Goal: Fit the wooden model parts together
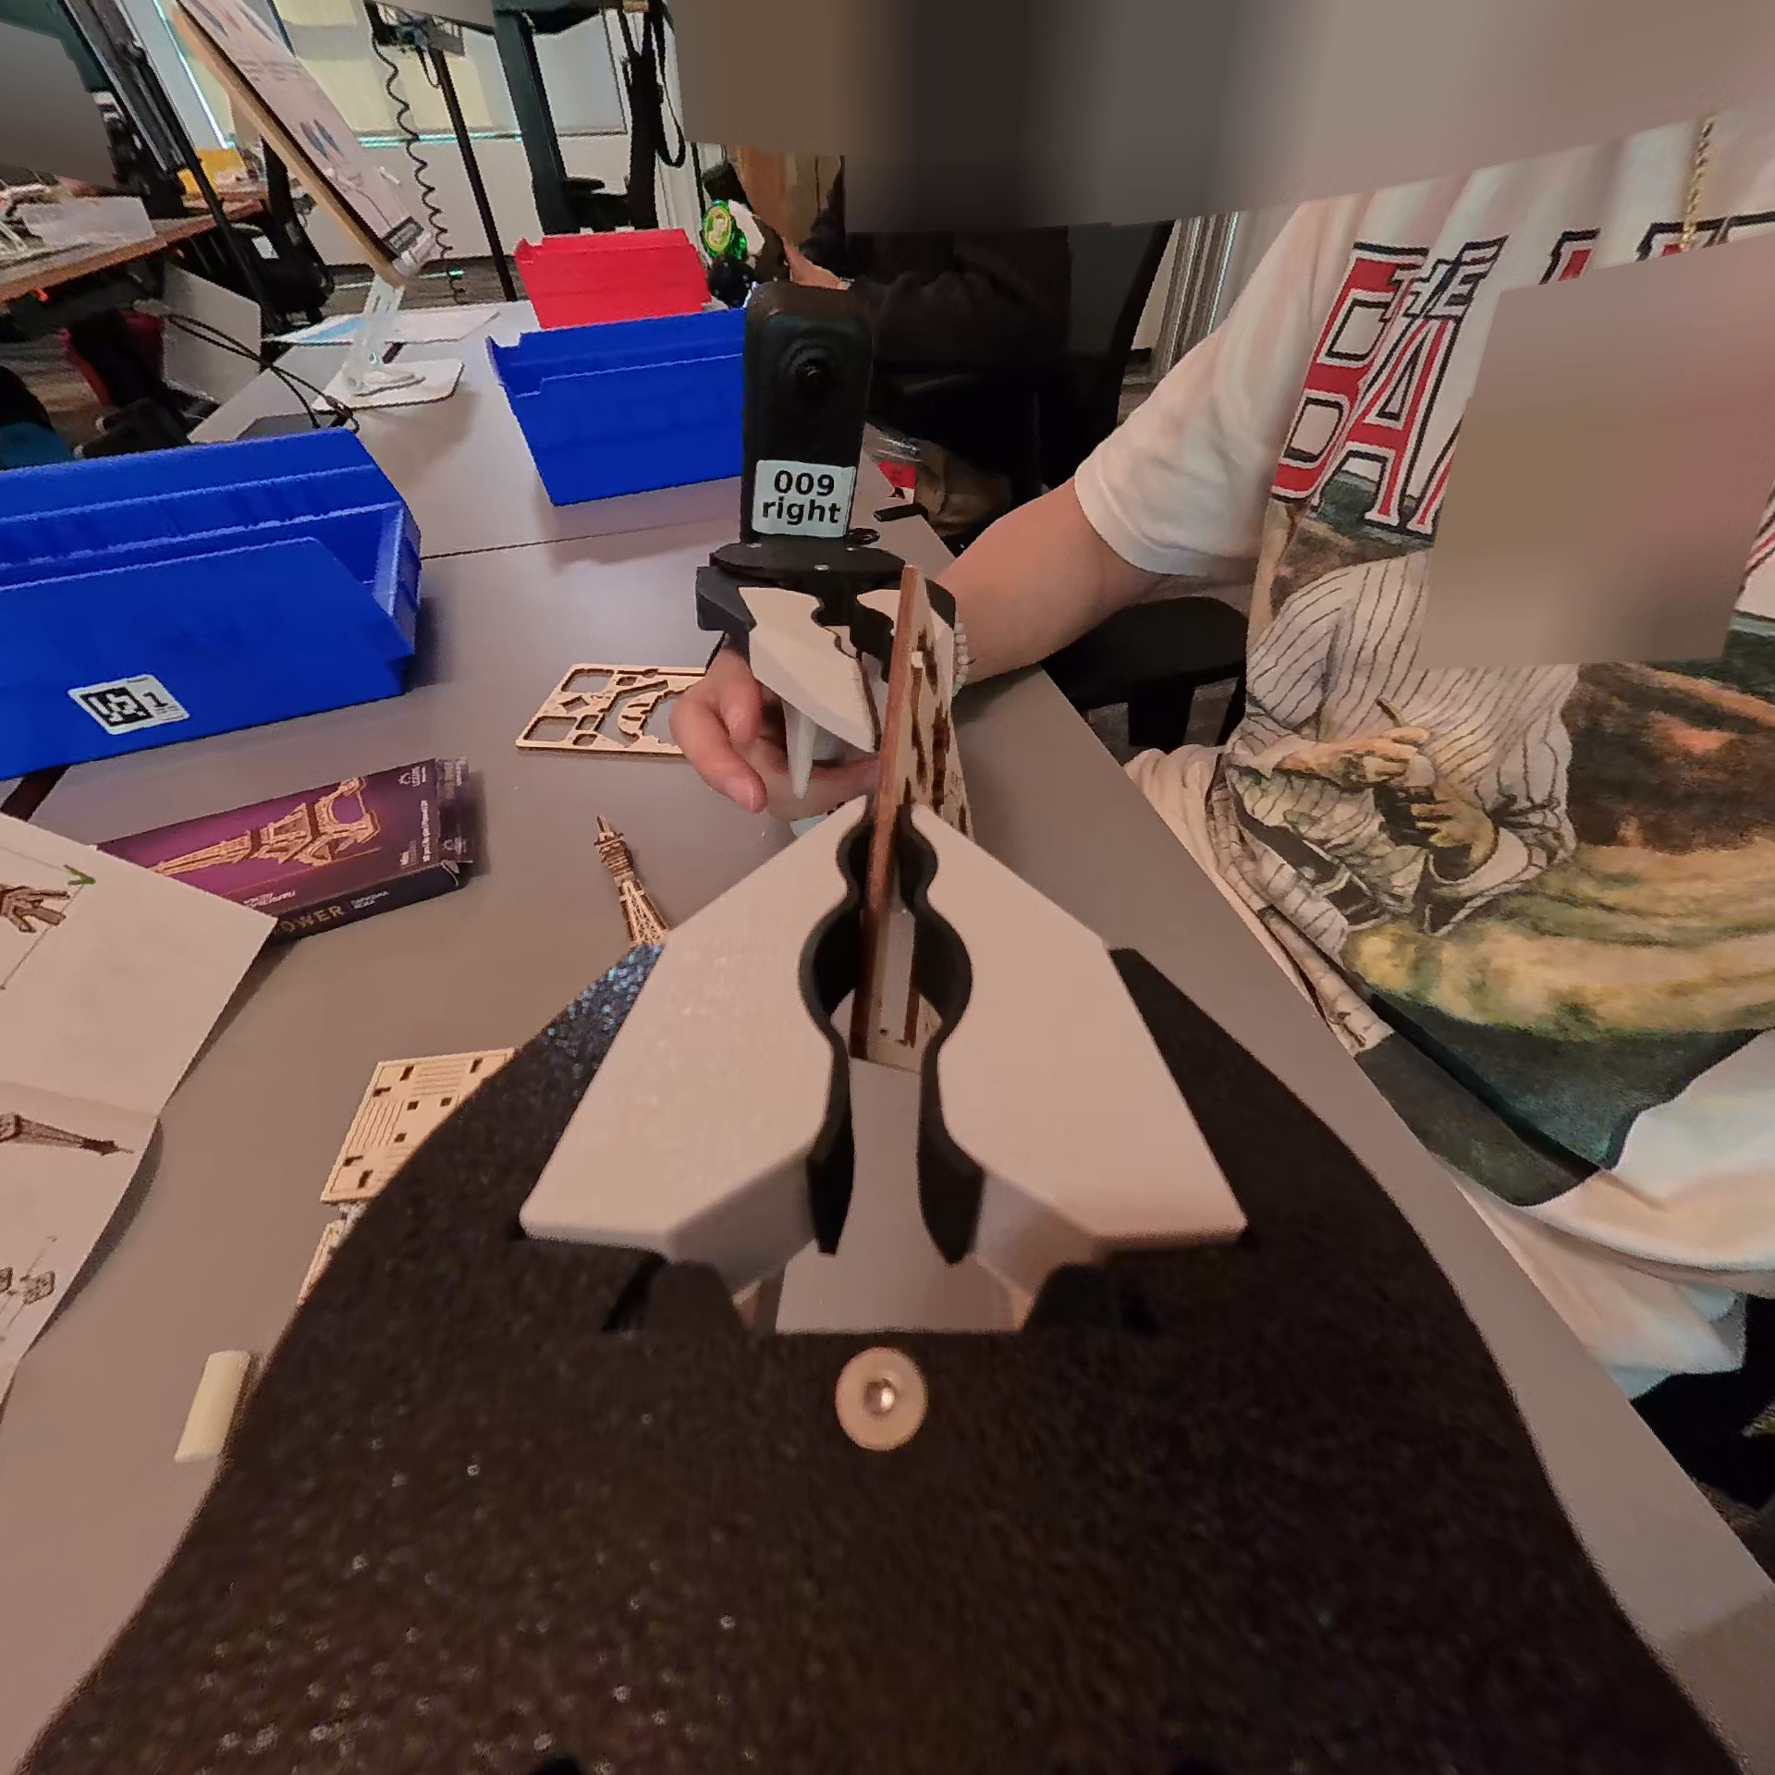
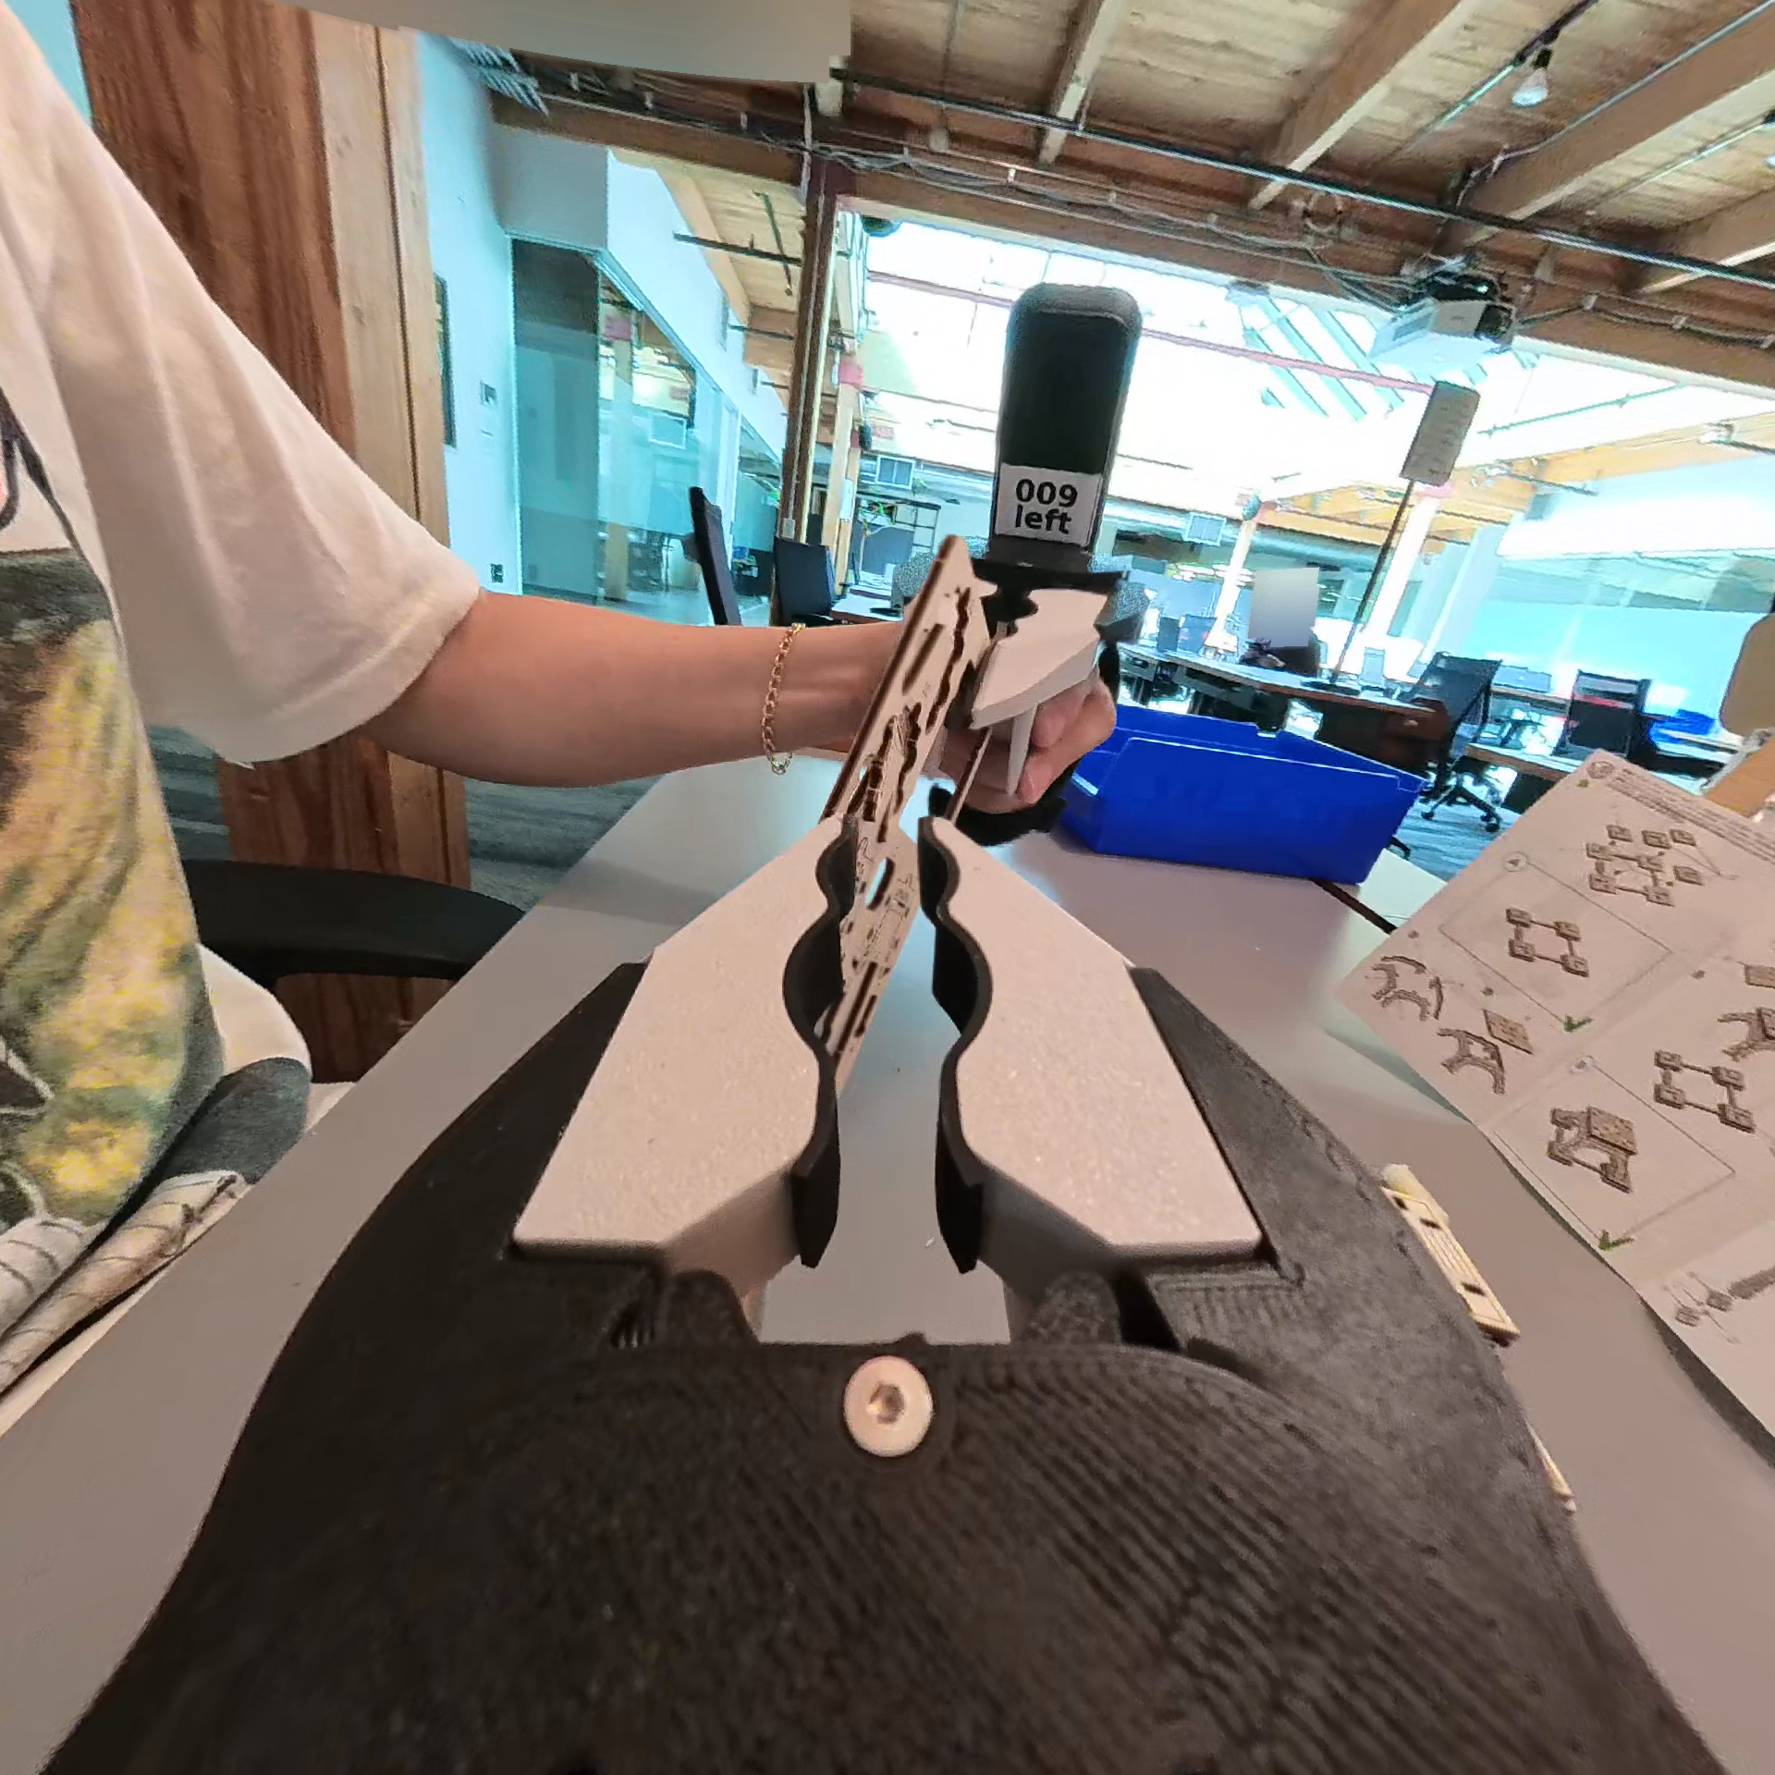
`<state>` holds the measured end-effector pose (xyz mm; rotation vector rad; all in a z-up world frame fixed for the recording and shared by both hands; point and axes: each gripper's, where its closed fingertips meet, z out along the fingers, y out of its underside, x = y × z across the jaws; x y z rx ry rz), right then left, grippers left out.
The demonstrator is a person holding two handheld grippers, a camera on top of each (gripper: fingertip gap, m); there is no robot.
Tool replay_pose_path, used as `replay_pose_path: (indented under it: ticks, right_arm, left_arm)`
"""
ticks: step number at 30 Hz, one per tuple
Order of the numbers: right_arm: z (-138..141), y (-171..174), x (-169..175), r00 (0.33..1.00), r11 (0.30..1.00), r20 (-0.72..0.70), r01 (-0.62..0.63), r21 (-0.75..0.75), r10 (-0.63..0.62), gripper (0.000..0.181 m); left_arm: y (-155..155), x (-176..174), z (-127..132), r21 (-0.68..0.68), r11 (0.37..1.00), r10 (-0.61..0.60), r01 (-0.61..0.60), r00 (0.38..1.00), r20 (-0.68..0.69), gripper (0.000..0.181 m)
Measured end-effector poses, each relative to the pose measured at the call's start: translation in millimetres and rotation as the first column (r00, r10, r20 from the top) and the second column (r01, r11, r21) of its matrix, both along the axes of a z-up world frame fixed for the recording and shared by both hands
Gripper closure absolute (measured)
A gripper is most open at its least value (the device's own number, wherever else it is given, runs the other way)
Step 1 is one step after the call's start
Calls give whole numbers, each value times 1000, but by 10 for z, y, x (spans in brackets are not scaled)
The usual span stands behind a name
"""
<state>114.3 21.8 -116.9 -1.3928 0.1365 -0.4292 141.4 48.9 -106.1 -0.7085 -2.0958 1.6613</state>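
Clamping one wooden sheet [image 1: 888, 922] between left gripper [image 1: 884, 845] and right gripper [image 2: 879, 845].
Twisting apart could snap it.

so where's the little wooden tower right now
In the left wrist view, the wooden tower lies on the grey table, left of the left claw, beside the purple box.
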Motion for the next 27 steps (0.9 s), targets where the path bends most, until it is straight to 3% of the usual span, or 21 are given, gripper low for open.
replay_pose_path:
  ticks: [14,17,19,27]
  right_arm:
    - [107,7,-56,997,998,76,27,53,-31,168]
    - [88,-35,4,997,997,57,56,60,-60,181]
    - [77,-123,162,989,986,-2,145,82,-145,181]
    - [-66,-50,169,994,995,-71,90,46,-87,181]
  left_arm:
    - [-89,-4,43,-2,999,42,-42,999,3,178]
    - [-96,46,47,2,997,75,-75,997,-19,180]
    - [-72,39,41,7,997,73,-73,997,-38,181]
    - [-9,24,-74,58,997,64,-57,992,-111,181]
